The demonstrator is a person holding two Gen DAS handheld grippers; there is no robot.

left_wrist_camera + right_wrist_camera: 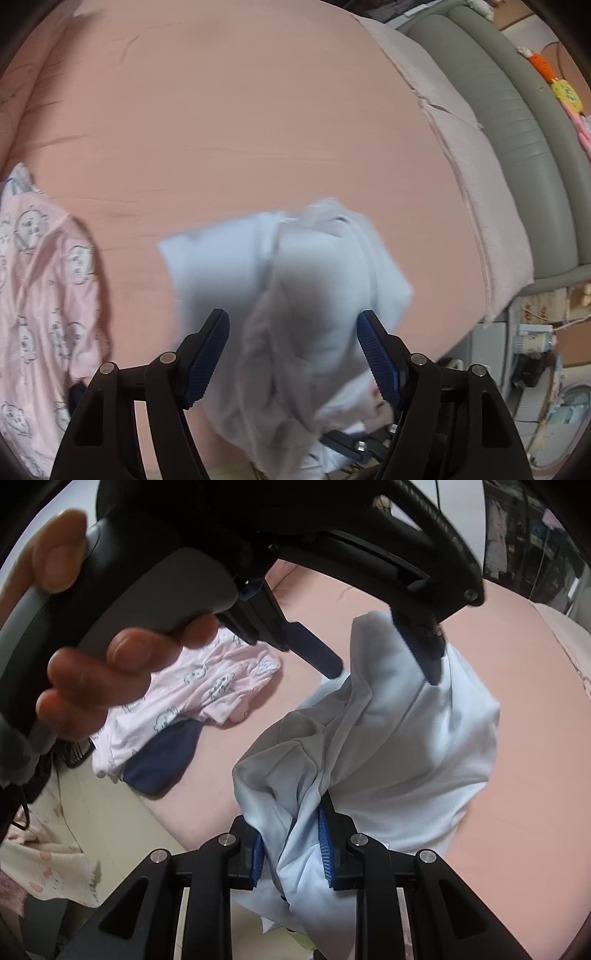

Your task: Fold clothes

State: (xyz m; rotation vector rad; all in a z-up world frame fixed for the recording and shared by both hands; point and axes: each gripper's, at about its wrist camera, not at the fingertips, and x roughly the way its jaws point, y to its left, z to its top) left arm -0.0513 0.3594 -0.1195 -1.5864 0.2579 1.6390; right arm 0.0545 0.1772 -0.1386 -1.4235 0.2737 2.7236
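Note:
A pale blue garment point(314, 288) hangs bunched above the pink bed sheet point(221, 129). My left gripper point(293, 332) is open, its blue pads on either side of the cloth without pinching it. In the right wrist view the same garment point(406, 746) drapes down, and my right gripper point(291, 845) is shut on a bunched fold of it. The left gripper point(384, 672) shows there from above, held by a hand point(110, 672), jaws apart over the garment's upper edge.
A pink printed garment point(40, 295) lies at the bed's left edge, also seen in the right wrist view point(192, 694) on top of a navy piece point(162, 760). A grey padded headboard point(517, 129) and a pale blanket edge point(472, 166) lie to the right.

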